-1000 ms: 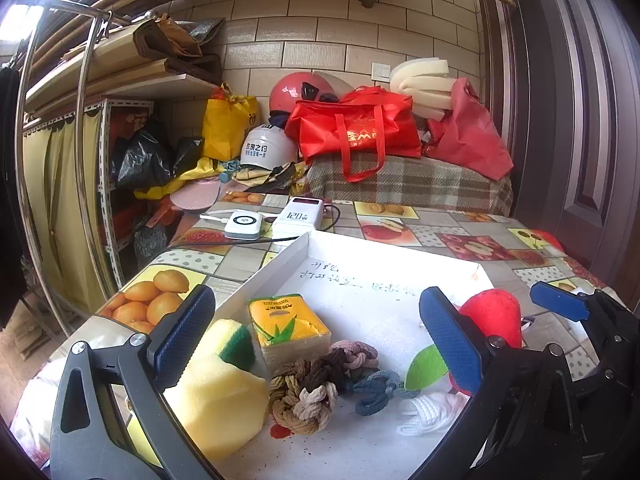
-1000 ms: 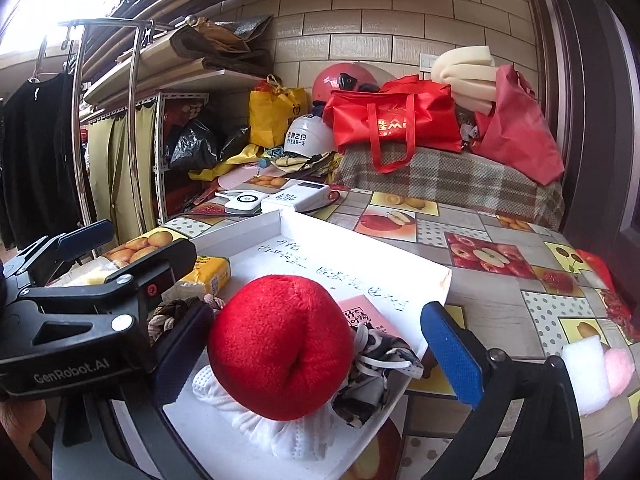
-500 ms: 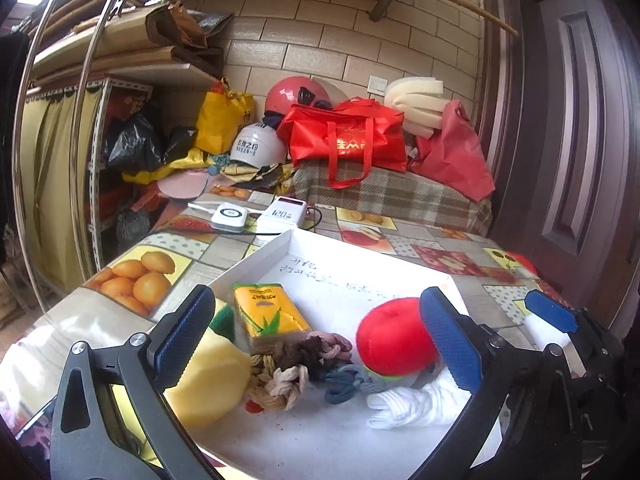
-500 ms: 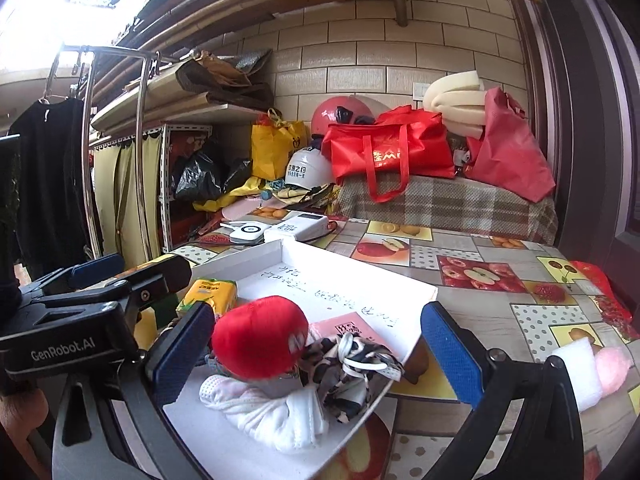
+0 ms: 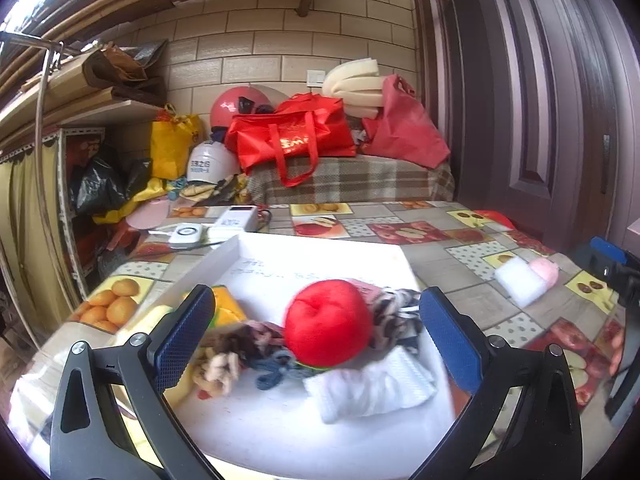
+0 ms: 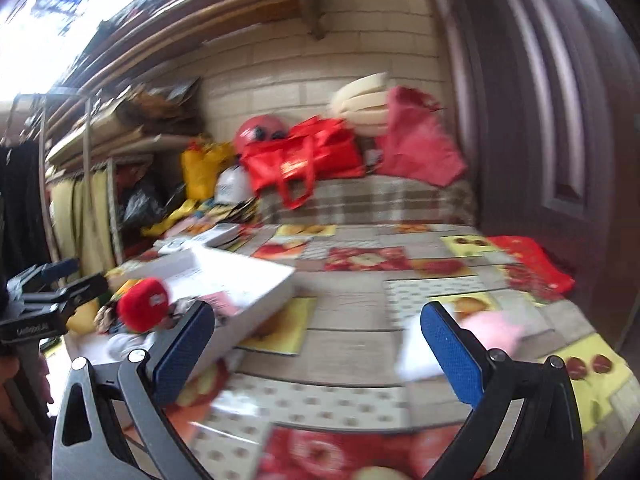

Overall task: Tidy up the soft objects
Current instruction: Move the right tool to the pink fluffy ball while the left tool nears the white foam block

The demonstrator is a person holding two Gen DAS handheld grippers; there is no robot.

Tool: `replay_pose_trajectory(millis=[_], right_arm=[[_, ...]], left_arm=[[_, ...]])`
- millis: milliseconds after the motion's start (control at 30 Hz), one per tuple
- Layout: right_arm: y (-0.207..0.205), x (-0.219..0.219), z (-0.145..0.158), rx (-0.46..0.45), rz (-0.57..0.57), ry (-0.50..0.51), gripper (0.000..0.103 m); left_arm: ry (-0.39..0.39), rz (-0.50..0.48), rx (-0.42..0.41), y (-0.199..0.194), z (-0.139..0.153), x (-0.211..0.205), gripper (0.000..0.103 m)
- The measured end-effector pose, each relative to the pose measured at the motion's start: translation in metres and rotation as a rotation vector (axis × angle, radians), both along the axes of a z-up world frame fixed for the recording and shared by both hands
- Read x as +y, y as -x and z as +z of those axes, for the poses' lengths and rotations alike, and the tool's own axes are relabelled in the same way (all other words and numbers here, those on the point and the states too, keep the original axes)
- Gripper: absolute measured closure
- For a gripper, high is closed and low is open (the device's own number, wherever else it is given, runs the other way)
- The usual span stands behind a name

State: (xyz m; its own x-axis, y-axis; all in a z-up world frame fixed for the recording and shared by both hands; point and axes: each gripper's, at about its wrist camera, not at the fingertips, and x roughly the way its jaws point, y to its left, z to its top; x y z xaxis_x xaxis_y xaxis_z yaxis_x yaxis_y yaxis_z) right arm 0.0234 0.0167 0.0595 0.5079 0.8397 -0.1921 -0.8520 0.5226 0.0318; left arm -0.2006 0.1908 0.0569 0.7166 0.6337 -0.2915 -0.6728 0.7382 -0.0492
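Note:
A white tray (image 5: pixel 320 256) on the fruit-print table holds a red plush ball (image 5: pixel 328 330), a white sock (image 5: pixel 368 390), braided ropes (image 5: pixel 236 344), a black-and-white cloth (image 5: pixel 394 312), a yellow sponge and a yellow pack. My left gripper (image 5: pixel 316 340) is open and empty, hovering over the tray's near end. A white and pink soft piece (image 5: pixel 524 278) lies on the table right of the tray. My right gripper (image 6: pixel 316 344) is open and empty above the table, with that soft piece (image 6: pixel 492 330) just behind its right finger. The tray (image 6: pixel 248 284) and red ball (image 6: pixel 142 308) show at left there.
Power banks and cables (image 5: pixel 224 224) lie beyond the tray. A plaid-covered bench with red bags (image 5: pixel 296 140) and helmets stands at the back wall. Metal shelving (image 5: pixel 52 160) stands left, a dark door (image 5: pixel 540 100) right. A red bag (image 6: pixel 532 264) lies at the table's right edge.
Both grippers have swung right. The right gripper has left the tray and now faces the table and the white and pink piece. The left view now centres on the red ball.

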Motion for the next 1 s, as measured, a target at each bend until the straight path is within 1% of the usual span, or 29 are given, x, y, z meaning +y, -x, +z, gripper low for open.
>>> replay_pose_trajectory(millis=[33,100,233,267,333,400,467,533,667,767,833,867,933,1000], right_arm=[[-0.012,-0.015,0.001,-0.005,-0.036,-0.008,0.0],[-0.033,-0.031,0.001,0.002,-0.073,0.024,0.0],[-0.08,-0.048,-0.004,0.07,-0.138,0.149,0.0],[-0.088,-0.05,-0.005,0.082,-0.157,0.167,0.0],[-0.105,-0.048,-0.008,0.111,-0.198,0.213,0.0],[-0.12,-0.042,-0.014,0.161,-0.237,0.264,0.0],[-0.134,-0.03,-0.023,0.228,-0.233,0.325,0.0],[-0.141,-0.019,-0.028,0.247,-0.204,0.369,0.0],[-0.14,0.003,-0.034,0.18,-0.162,0.469,0.0],[-0.141,0.026,-0.04,0.135,-0.129,0.545,0.0],[-0.14,0.04,-0.042,0.11,-0.103,0.576,0.001],[-0.139,0.047,-0.042,0.106,-0.079,0.585,0.004],[-0.135,0.057,-0.045,0.091,-0.03,0.611,0.031],[-0.122,0.059,-0.045,0.051,0.039,0.621,0.035]], left_arm=[[0.014,-0.019,0.004,-0.005,-0.001,-0.005,0.0],[0.034,-0.061,0.025,-0.014,-0.002,-0.014,0.0],[0.03,-0.235,0.055,-0.038,0.0,-0.041,0.0],[0.038,-0.266,0.061,-0.044,0.0,-0.045,0.0],[0.077,-0.329,0.072,-0.057,-0.001,-0.05,0.0],[0.134,-0.366,0.085,-0.072,-0.003,-0.05,0.0],[0.172,-0.354,0.113,-0.086,-0.006,-0.051,0.0],[0.233,-0.361,0.14,-0.104,-0.01,-0.046,0.0],[0.337,-0.36,0.196,-0.133,-0.023,-0.037,0.0],[0.352,-0.333,0.173,-0.139,-0.023,-0.036,0.0],[0.347,-0.333,0.179,-0.142,-0.024,-0.038,0.0],[0.345,-0.336,0.182,-0.143,-0.023,-0.038,0.0],[0.338,-0.332,0.185,-0.142,-0.022,-0.04,0.0],[0.314,-0.325,0.183,-0.142,-0.02,-0.044,0.0]])
